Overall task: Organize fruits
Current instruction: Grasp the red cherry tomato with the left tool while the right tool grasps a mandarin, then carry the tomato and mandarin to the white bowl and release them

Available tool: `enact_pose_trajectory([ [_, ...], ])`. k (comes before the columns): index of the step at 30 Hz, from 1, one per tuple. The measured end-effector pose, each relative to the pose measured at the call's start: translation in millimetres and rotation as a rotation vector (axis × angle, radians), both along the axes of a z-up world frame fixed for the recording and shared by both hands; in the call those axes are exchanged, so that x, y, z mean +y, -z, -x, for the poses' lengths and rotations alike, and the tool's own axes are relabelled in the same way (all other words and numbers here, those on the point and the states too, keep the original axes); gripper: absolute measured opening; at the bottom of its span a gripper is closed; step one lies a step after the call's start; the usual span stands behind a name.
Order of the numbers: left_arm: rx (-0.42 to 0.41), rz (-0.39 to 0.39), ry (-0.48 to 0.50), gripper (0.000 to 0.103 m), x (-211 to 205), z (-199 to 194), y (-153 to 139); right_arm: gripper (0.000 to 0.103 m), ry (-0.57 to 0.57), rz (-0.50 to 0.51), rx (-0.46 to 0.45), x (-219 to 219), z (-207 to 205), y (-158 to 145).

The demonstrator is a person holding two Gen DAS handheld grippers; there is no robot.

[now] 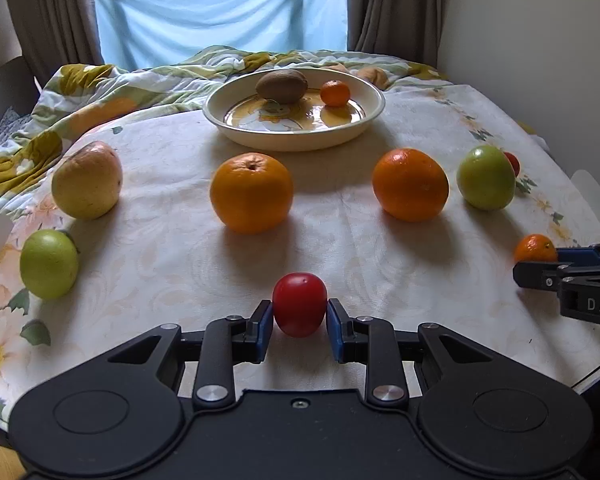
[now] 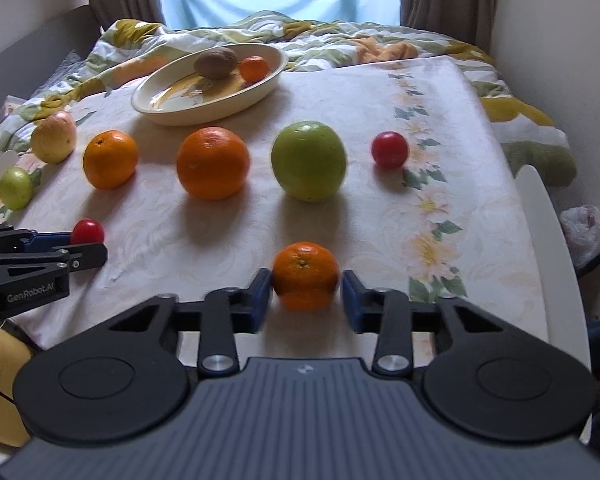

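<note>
**A:** Take me across the table from the left wrist view, starting at the left.

**B:** At nine o'clock a small green apple (image 1: 49, 263) sits near the cloth's edge, and just beyond it, toward ten, a yellow-pink pear (image 1: 87, 180). Moving right, an orange (image 1: 251, 193) stands left of centre. At twelve o'clock, at the far side, a cream dish (image 1: 236, 130) holds a kiwi (image 1: 282, 86) and a small mandarin (image 1: 335, 93), close together, the kiwi on the left.

**A:** And the left gripper?

**B:** The left gripper (image 1: 299, 320) is at six o'clock, narrowed around a red tomato (image 1: 299, 305). Its blue pads (image 1: 265, 330) sit right at the tomato's sides; the left one looks to be touching, the right one I cannot tell.

**A:** Right of that?

**B:** A second orange (image 1: 410, 185) at about one o'clock, then a larger green apple (image 1: 485, 177) at two, with another red tomato (image 1: 512, 163) peeking out behind it. At three o'clock a mandarin (image 1: 535, 249) sits by the right gripper's fingertips.

**A:** What does the right wrist view add?

**B:** The right gripper (image 2: 306, 294) is at six o'clock there, jaws set moderately wide either side of that mandarin (image 2: 305, 275). The left pad seems against the skin; a thin gap shows on the right. The fruit rests on the floral tablecloth (image 2: 380, 216).
</note>
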State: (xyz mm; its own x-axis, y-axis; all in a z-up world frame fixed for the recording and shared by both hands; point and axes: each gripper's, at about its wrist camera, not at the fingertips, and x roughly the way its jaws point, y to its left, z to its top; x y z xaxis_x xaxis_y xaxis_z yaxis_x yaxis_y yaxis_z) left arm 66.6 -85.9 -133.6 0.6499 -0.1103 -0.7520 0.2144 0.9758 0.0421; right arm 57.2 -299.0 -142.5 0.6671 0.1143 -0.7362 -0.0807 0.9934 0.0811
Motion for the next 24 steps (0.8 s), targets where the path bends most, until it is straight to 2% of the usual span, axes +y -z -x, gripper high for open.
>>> enact_pose_trajectory([
  [10,-0.030,0.028,-0.043,0.032,14,9,-32,0.052,-0.039,-0.011,-0.009,11,-2,-19],
  [24,-0.110,0.079,-0.105,0.032,35,2,-93,0.052,-0.100,0.000,-0.067,33,-15,-76],
])
